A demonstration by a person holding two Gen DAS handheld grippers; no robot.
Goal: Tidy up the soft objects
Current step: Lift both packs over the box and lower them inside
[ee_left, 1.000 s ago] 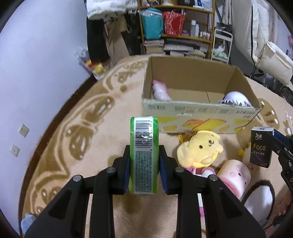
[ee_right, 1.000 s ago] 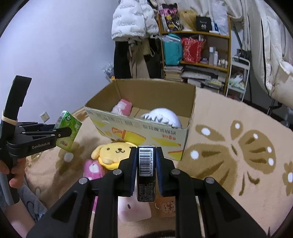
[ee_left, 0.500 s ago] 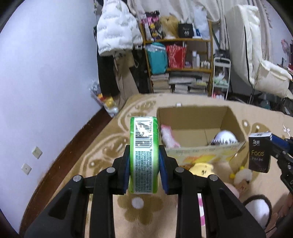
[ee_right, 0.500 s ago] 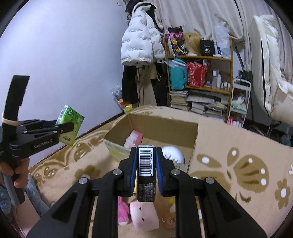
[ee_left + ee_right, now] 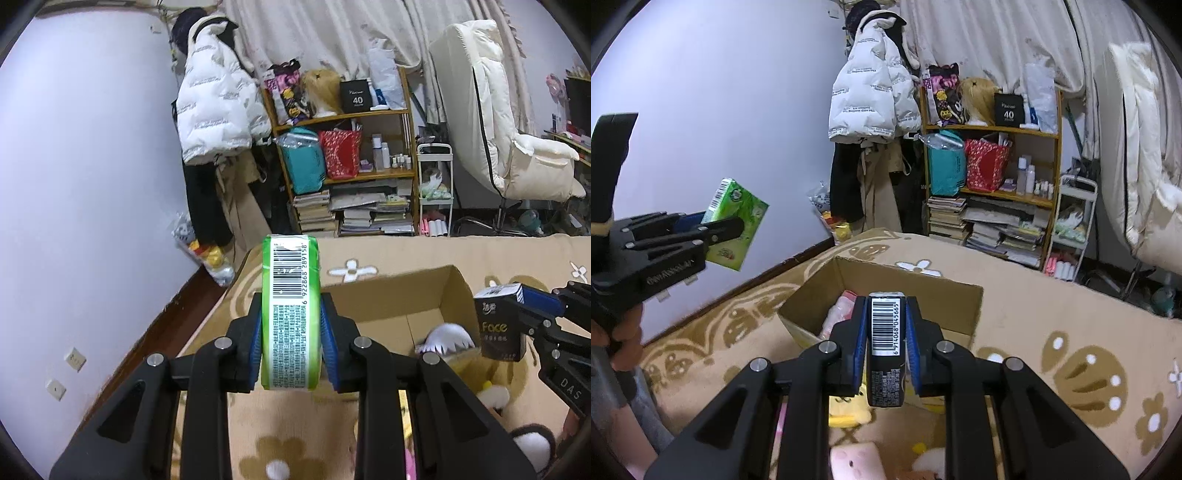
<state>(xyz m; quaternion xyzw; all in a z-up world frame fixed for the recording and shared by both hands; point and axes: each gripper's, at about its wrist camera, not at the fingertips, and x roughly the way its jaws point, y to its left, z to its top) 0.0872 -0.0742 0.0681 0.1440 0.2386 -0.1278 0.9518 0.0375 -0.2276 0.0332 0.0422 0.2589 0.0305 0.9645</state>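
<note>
While both packs hang in the air above the carpet, we have our left tool clamped tight on a green tissue pack, blue pads pressed against its two broad faces, barcode end pointing away from us. Over on the right, our right tool is closed just as firmly on a black tissue pack, barcode up, narrow edge facing the camera. From the left wrist view that same black pack shows at the right edge with "Face" printed on it, held above the near right corner of the cardboard box. And the box sits open on the patterned carpet, with a pink soft item against its left wall and a white plush on its right side. Outside the box, nearer to us, we see a yellow plush toy lying on the carpet, and a pale pink plush closer still. From the right wrist view, the green pack sits high and well to the left of the box, tilted. Behind it all stands a cluttered shelf with a white puffer jacket hanging beside it.
</note>
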